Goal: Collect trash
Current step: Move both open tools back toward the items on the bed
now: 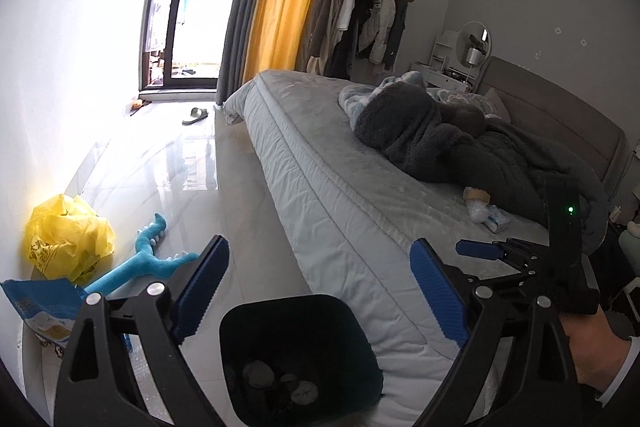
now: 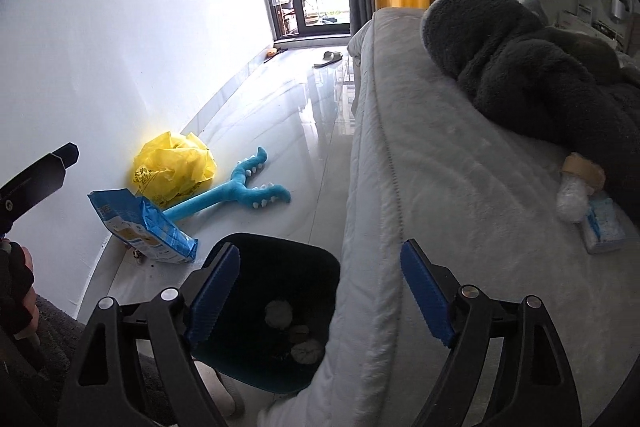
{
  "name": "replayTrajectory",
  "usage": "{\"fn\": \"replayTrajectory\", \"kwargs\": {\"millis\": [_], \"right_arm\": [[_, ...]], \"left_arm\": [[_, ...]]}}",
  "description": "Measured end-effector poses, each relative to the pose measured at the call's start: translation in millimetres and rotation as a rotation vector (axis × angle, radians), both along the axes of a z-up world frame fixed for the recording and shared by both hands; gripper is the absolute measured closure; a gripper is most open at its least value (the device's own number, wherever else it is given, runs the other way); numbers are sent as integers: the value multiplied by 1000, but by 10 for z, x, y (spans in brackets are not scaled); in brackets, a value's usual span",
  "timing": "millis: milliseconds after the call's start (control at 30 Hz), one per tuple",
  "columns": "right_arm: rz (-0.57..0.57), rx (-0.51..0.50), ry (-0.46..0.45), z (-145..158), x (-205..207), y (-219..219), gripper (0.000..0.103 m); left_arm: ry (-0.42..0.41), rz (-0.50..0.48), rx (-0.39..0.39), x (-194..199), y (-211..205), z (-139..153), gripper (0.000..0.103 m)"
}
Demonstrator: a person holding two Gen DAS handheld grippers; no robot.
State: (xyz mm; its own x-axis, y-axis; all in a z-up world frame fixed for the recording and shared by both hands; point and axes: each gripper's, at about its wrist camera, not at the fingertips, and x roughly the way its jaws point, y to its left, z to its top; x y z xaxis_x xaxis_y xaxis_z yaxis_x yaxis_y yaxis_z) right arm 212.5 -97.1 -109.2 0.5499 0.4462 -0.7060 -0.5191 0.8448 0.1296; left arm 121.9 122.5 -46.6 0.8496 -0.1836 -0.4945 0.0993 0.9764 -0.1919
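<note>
A dark bin (image 1: 352,355) (image 2: 280,241) stands on the floor against the bed's side, with crumpled paper wads (image 1: 260,375) (image 2: 278,313) at its bottom. My left gripper (image 1: 320,287) hangs open and empty above the bin. My right gripper (image 2: 320,279) is also open and empty, over the bin and the mattress edge. On the bed lie a tape roll (image 2: 584,171), a crumpled clear wrapper (image 1: 478,211) (image 2: 574,201) and a tissue pack (image 1: 496,223) (image 2: 604,227). By the wall on the floor sit a yellow plastic bag (image 1: 68,235) (image 2: 172,167) and a blue snack bag (image 1: 40,307) (image 2: 140,227).
A blue plush toy (image 1: 152,259) (image 2: 236,191) lies on the glossy floor beside the bags. A dark fleece blanket (image 1: 440,139) (image 2: 520,67) is heaped on the grey mattress (image 1: 340,207) (image 2: 440,187). One slipper (image 1: 195,115) (image 2: 328,58) lies near the balcony door.
</note>
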Motion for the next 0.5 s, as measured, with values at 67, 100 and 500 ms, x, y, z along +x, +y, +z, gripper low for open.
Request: {"fn": "replayTrajectory", "kwargs": {"millis": [67, 100, 500], "right_arm": [[-11, -9, -9, 30, 36, -121, 18], [-18, -8, -9, 43, 60, -187, 18], [-72, 4, -49, 217, 298, -809, 15]], "left_arm": [[-9, -19, 1, 32, -85, 49, 10], [-12, -29, -2, 49, -129, 65, 10], [-19, -90, 44, 339, -654, 59, 10]]}}
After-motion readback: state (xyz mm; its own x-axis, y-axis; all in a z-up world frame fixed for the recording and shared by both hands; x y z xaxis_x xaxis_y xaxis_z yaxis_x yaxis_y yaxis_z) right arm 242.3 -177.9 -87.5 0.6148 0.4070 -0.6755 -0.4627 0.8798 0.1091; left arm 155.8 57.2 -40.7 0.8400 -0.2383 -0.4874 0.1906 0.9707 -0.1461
